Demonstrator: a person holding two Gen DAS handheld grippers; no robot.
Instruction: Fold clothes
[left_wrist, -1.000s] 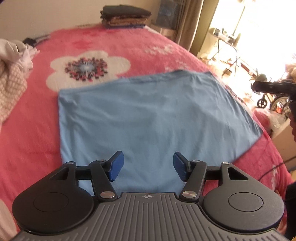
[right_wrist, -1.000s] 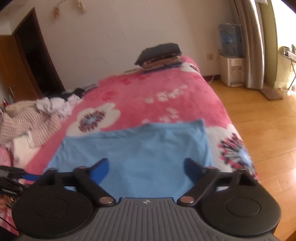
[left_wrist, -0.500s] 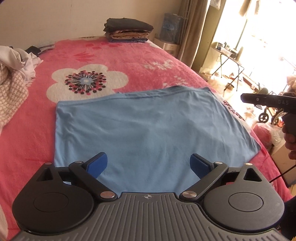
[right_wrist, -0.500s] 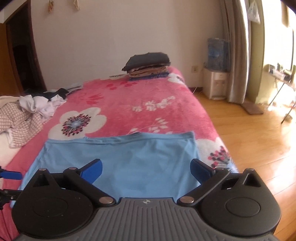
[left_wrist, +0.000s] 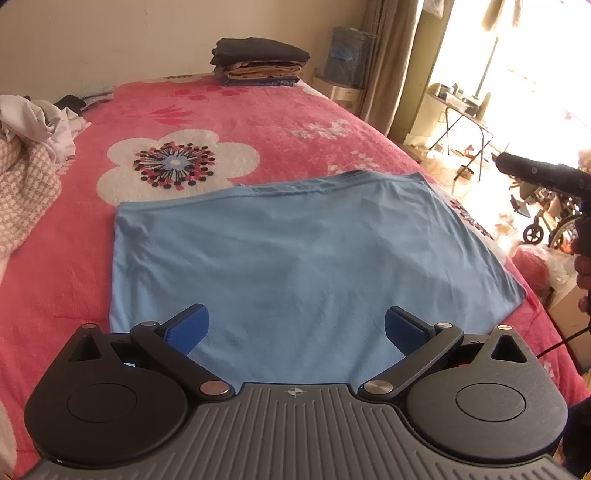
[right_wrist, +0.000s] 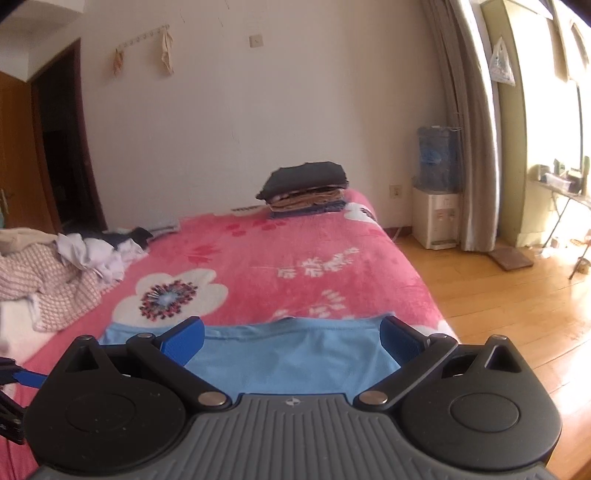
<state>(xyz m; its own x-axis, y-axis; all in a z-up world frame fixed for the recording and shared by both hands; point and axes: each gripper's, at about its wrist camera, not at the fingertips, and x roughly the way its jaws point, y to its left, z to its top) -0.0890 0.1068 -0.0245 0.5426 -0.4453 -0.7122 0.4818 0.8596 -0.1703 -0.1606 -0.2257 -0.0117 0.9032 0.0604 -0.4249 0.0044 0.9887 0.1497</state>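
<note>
Both the left gripper (left_wrist: 295, 325), its jaws just having spread, and the right gripper (right_wrist: 291, 339) hovered agape and empty above the folded light-blue cotton shirt (left_wrist: 295, 251) on the pink floral blanket (left_wrist: 258, 122).

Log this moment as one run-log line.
stage: mid-fold | blue shirt: folded flat on bed | left gripper: open, just opened, empty | right gripper: open, empty | folded stack: far end
</note>
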